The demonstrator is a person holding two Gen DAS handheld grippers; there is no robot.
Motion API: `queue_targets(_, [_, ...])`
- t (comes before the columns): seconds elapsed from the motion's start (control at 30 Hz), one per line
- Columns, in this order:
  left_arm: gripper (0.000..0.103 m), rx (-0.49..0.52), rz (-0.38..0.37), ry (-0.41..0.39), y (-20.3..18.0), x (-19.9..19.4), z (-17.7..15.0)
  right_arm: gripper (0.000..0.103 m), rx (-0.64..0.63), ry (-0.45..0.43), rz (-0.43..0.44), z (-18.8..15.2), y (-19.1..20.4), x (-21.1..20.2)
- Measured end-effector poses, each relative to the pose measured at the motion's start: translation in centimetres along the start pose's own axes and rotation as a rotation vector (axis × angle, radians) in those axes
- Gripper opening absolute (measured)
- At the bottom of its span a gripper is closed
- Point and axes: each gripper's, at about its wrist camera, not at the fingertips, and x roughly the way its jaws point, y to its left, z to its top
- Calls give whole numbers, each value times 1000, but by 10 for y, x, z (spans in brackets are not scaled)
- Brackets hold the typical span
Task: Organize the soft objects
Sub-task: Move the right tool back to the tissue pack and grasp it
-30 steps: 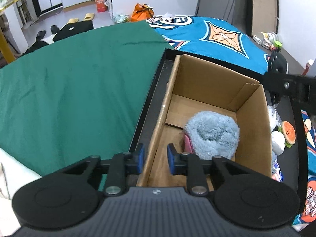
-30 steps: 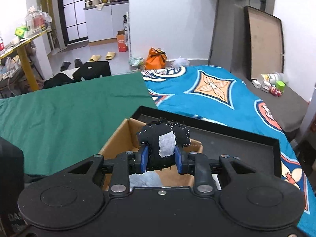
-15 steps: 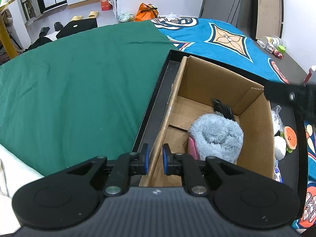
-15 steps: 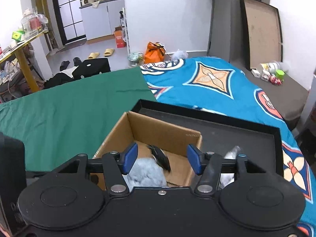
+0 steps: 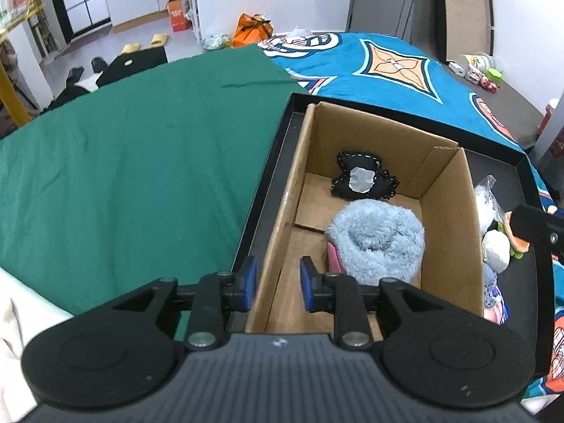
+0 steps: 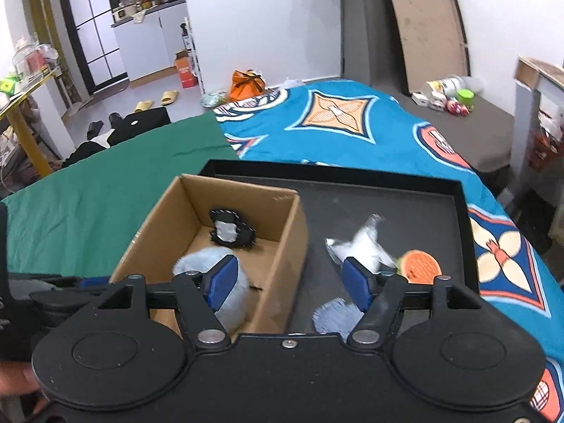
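Observation:
A cardboard box [image 5: 447, 232] [image 6: 289, 232] stands in a black tray [image 5: 271, 162] [image 6: 405, 208]. Inside lie a fluffy blue plush [image 5: 377, 243] [image 6: 197, 261] and a black stitched toy with a white patch [image 5: 363, 179] [image 6: 231, 231] at the far end. My left gripper [image 5: 276, 282] is open, its jaws straddling the box's left wall without touching. My right gripper [image 6: 289, 282] is wide open and empty above the box's right wall. On the tray right of the box lie a white bagged toy [image 6: 359, 246], an orange burger-like toy [image 6: 421, 268] and a blue plush piece [image 6: 331, 313].
The tray rests on a bed with a green cloth [image 5: 123, 176] on the left and a blue patterned blanket [image 6: 352, 130] behind and right. A floor with slippers and an orange bag [image 6: 246, 83] lies beyond. A shelf [image 6: 539, 112] stands at the right.
My right gripper opened and let the black toy fall into the box, then shifted right over the tray. My left gripper's jaws closed on the box wall, then opened again.

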Motion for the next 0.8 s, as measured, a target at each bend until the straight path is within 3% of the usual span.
queue_targets(0.13, [38,35,13,-19,-7,-3,-1,66,41,3,3,-6,-17,-3])
queue_targets(0.5, [48,103,51,-15,-21,-2,-4,67,113,78,-11,-33,-58,4])
queue_targets(0.8, [55,131,79,-16,-25,-2,-6,70,123,135,8,-57,-68,18])
